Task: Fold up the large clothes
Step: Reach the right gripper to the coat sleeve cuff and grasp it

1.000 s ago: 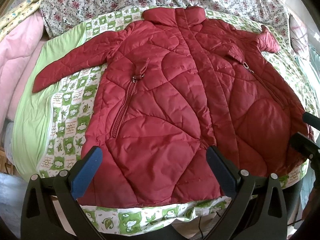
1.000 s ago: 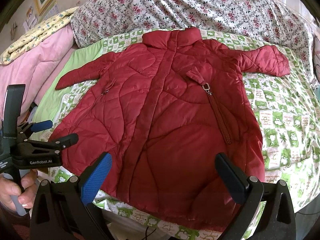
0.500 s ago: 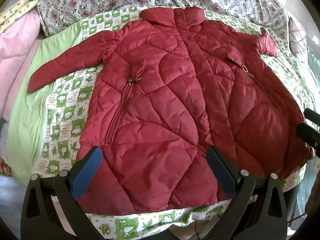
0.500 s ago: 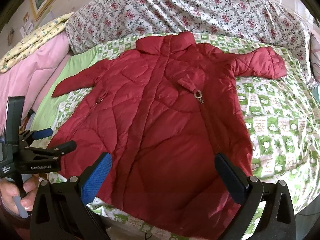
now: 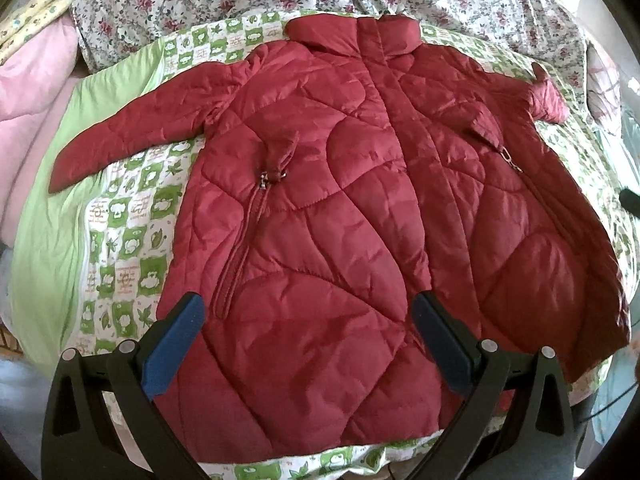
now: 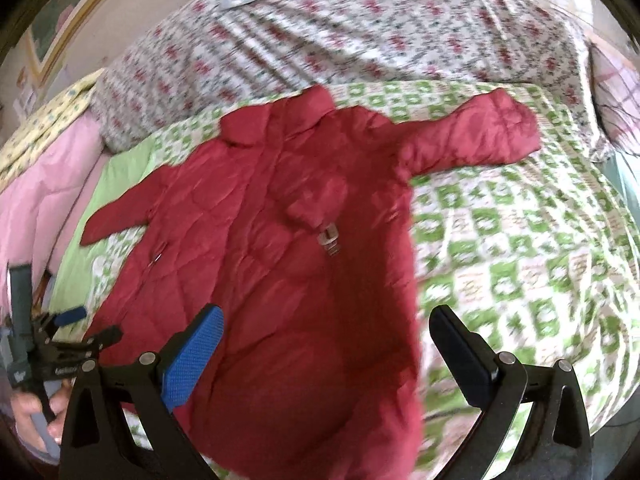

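A dark red quilted puffer coat (image 5: 340, 208) lies flat, front up, on the green-and-white patterned bedspread (image 5: 132, 216). Above the coat's hem, the left tool (image 5: 308, 344) hovers with jaws wide, empty. The right tool (image 6: 326, 356) hangs likewise wide over the coat's lower right side.

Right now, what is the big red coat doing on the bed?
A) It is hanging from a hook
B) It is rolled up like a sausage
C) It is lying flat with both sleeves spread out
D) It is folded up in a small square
C: the red coat lies spread flat on the green patterned blanket, one sleeve reaching out to one side and the other sleeve to the other, with nothing folded yet.
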A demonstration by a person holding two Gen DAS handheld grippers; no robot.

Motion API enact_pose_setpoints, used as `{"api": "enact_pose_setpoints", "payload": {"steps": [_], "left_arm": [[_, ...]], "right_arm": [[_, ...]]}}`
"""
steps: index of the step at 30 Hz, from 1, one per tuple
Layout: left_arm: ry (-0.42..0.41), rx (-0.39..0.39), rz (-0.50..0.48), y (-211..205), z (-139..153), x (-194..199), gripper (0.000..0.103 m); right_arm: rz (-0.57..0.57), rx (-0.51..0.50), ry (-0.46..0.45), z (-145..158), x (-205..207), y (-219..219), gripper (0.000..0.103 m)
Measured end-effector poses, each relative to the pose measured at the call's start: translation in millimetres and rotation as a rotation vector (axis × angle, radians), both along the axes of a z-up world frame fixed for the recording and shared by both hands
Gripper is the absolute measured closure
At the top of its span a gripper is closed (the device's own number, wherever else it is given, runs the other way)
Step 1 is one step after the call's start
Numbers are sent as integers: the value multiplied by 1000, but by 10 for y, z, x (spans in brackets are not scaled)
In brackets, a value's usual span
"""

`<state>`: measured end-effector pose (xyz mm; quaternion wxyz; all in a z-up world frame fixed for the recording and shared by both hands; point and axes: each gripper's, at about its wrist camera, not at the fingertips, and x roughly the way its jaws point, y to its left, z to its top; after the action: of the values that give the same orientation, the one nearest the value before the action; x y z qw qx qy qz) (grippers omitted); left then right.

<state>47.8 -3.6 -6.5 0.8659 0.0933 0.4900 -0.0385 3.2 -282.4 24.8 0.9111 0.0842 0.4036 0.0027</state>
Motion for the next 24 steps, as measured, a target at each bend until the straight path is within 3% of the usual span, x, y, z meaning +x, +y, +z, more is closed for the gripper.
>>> {"api": "enact_pose_setpoints", "payload": {"steps": [15, 24], "left_arm": [[-6, -45, 32, 5, -11, 453, 0], [38, -66, 25, -111, -145, 671, 0]], "right_arm": [[-172, 47, 21, 12, 742, -930, 0], [-339, -11, 49, 9, 1682, -1755, 2]]}}
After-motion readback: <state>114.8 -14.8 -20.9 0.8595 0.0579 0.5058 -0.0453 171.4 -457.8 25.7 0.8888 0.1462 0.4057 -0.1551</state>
